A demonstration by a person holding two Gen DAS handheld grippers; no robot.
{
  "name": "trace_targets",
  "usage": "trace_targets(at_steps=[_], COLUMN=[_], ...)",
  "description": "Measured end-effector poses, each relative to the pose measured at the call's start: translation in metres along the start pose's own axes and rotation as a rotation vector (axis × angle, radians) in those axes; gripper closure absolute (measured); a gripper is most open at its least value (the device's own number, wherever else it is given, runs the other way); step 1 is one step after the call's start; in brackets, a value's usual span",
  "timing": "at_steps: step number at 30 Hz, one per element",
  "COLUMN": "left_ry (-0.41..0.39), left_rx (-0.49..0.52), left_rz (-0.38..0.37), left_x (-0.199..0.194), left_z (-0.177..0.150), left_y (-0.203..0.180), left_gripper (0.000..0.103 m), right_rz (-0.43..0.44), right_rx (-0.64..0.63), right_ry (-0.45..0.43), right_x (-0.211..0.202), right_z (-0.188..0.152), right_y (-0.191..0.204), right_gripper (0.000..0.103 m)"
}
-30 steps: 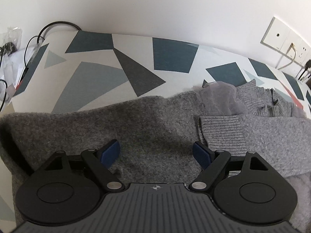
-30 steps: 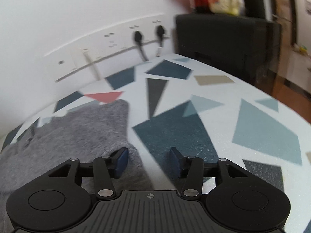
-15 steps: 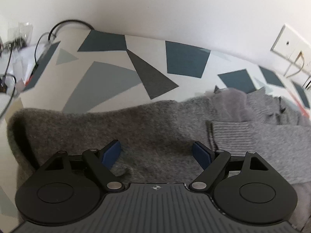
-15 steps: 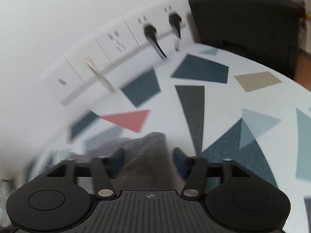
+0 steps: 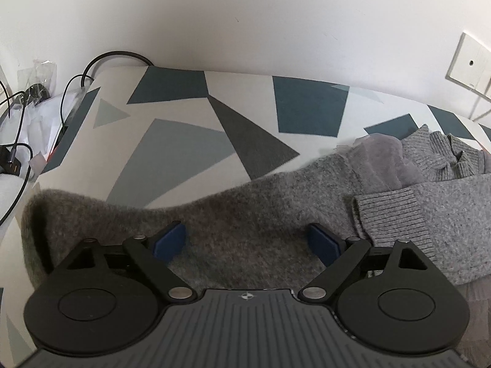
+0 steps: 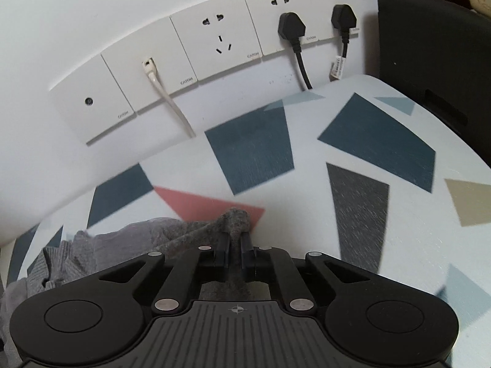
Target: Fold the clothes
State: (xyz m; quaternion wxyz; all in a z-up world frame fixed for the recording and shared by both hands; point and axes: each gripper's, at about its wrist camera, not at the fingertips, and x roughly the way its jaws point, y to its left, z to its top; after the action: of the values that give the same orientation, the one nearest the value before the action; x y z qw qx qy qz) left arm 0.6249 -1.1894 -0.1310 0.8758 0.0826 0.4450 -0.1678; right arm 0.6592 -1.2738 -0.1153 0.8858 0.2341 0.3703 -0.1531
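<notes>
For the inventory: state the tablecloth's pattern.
White tablecloth with teal, grey, pink and tan angular shapes; right wrist view.

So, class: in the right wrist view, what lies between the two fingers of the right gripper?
A bunched fold of the grey sweater, pinched in the right gripper.

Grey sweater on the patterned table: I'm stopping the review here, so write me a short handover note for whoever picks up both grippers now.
Right gripper: shut on a pinched fold of the grey sweater, above the patterned table.
Left gripper: jaws opening, wide apart over the sweater's fuzzy body, gripping nothing.
Things: sweater spread across the table; ribbed cuff lies over the body; bunched knit toward the wall sockets.
Done: one edge grasped.
Left: probably take a second grip with the left, then fold and flatten.
</notes>
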Motion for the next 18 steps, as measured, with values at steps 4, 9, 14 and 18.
trace_targets(at_steps=[4,9,14,18], left_ry=[0.016,0.018,-0.010,-0.030], left_rx=[-0.019,-0.122,-0.220,-0.321], left_rz=[-0.022,-0.190,-0.320,-0.201], left_x=[0.000,-0.033,-0.088,-0.113], left_z=[0.005,-0.004,-0.037,-0.076], left_y=[0.004,0.026,0.046,0.061], left_gripper=[0.012,0.024,0.024,0.024], right_rz=[-0.048,-0.066,0.014,0.067], right_rx=[-0.001,-0.049,-0.077,-0.149], right_ry=[-0.024,-0.062,-0.091,-0.074], right_x=[-0.002,-0.032,-0.067,-0.084], right_z=[-0.001,-0.019,-0.046,-0.074], right_y=[0.010,0.038,0.065,0.090], right_gripper=[0.058,0.032,0.018,0.013])
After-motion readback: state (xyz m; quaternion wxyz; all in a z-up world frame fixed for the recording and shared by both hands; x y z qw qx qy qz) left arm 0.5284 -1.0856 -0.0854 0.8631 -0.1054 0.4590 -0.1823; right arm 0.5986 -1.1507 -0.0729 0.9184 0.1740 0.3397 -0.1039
